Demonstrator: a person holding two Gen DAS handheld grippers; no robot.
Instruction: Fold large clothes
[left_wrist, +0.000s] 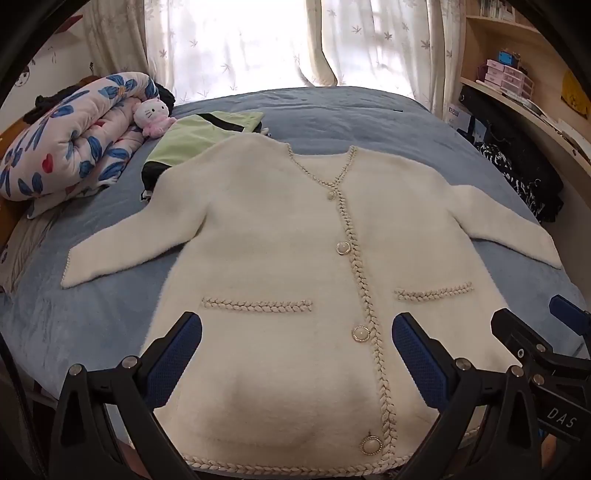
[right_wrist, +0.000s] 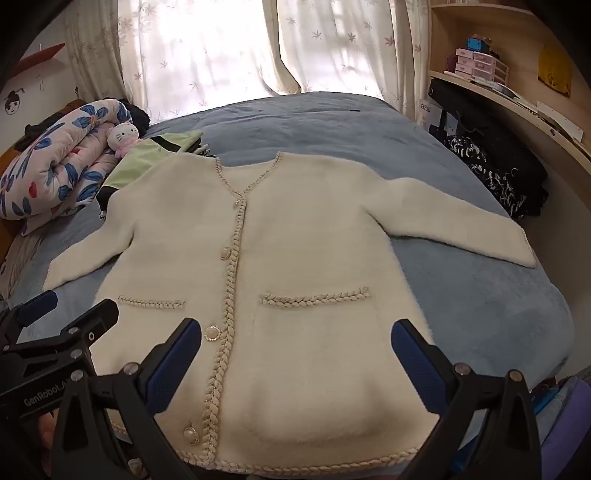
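Daylight glares through the curtains (left_wrist: 236, 44), frames sharp, edges bowed and dark.

One cream cardigan (left_wrist: 280, 236), four pearl buttons (left_wrist: 343, 247), two tongs (left_wrist: 297, 343), one plush cat (left_wrist: 150, 114).

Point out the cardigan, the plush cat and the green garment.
cardigan (left_wrist: 280, 229), left wrist view, left chest panel.
plush cat (left_wrist: 150, 112), left wrist view, its face.
green garment (right_wrist: 142, 157), right wrist view, its light green panel.

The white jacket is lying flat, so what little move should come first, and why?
Probably bring the left gripper over to the left sleeve to fold it across. The jacket lies flat and buttoned on the bed, sleeves spread, and both grippers, including the right gripper, are open and empty.
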